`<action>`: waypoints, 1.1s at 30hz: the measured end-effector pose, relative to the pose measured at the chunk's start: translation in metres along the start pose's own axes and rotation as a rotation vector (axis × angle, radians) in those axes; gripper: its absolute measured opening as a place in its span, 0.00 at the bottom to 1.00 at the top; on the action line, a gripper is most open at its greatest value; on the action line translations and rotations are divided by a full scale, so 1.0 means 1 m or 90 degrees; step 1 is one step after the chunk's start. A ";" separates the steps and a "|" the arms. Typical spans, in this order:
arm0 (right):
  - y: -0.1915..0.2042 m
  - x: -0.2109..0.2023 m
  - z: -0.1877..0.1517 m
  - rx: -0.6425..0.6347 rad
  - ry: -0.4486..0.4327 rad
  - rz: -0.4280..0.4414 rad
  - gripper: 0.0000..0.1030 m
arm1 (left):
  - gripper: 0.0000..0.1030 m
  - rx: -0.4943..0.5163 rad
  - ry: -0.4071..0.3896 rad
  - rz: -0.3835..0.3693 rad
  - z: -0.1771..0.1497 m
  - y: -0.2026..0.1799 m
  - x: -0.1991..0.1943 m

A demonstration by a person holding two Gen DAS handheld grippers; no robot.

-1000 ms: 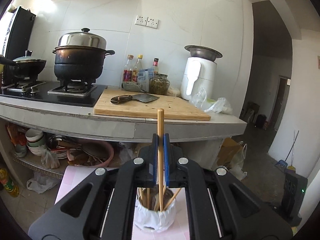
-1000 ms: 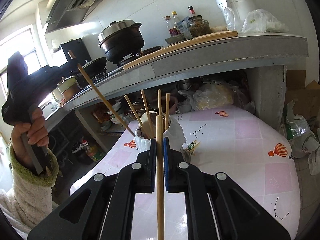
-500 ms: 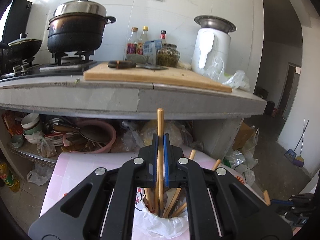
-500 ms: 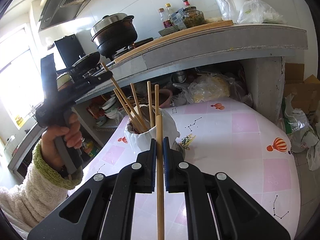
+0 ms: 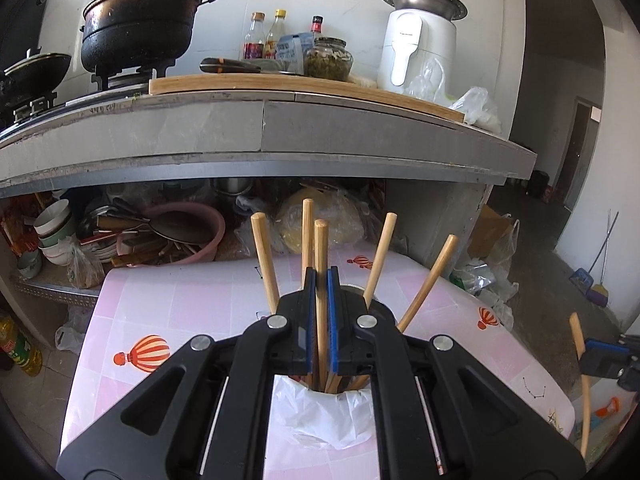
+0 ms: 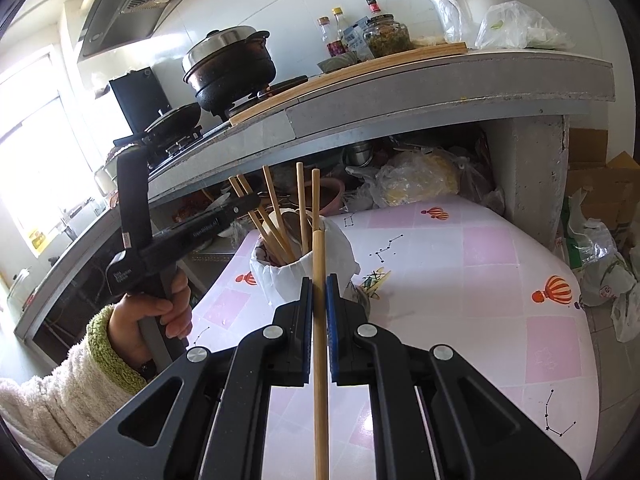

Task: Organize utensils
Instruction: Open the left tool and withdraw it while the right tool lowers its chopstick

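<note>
- The left gripper point(image 5: 321, 280) is clenched on a chopstick point(image 5: 320, 264), held upright, its lower end down inside the cup point(image 5: 320, 404).
- The cup, lined with a white plastic bag, stands on the pink tiled table point(image 5: 168, 300), right under the left gripper.
- Four more sticks point(image 5: 376, 260) lean out of the cup around the held one, fanning left and right.
- From the right wrist view, the left gripper point(image 6: 240, 204) reaches in from the left over the cup point(image 6: 304, 268), with the person's left hand point(image 6: 156, 312) wrapped round its handle, in a fluffy white sleeve with a green cuff.
- The right gripper point(image 6: 319, 292) grasps a second chopstick point(image 6: 320, 340), which runs up between its blue pads; its tip is near the cup's rim, whether touching I cannot tell.
- The left wrist view catches that right gripper point(image 5: 608, 360) at the far right edge, stick point(image 5: 582, 384) in its grip, well apart from the cup.
- Behind the table runs a grey counter point(image 5: 280, 128) with a black pot point(image 5: 140, 24), a cutting board point(image 5: 304, 84), bottles point(image 5: 276, 36) and a white appliance point(image 5: 416, 48).
- Under the counter sit bowls point(image 5: 56, 228) and a pink basin point(image 5: 192, 232).
</note>
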State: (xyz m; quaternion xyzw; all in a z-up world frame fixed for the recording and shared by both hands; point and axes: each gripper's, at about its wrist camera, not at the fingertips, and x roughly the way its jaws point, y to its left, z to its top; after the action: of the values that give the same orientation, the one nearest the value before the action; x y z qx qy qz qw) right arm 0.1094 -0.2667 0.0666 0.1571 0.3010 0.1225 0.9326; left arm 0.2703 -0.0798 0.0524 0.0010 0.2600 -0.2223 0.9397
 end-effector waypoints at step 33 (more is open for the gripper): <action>0.079 0.081 0.161 -0.088 -0.221 0.137 0.07 | 0.55 -0.075 -0.060 0.074 -0.059 0.073 -0.132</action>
State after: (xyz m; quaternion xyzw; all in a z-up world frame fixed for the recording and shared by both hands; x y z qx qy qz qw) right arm 0.2588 -0.2027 0.1771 0.1427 0.1078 0.2131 0.9605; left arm 0.1710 0.0476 0.0572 -0.0493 0.2272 -0.1514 0.9607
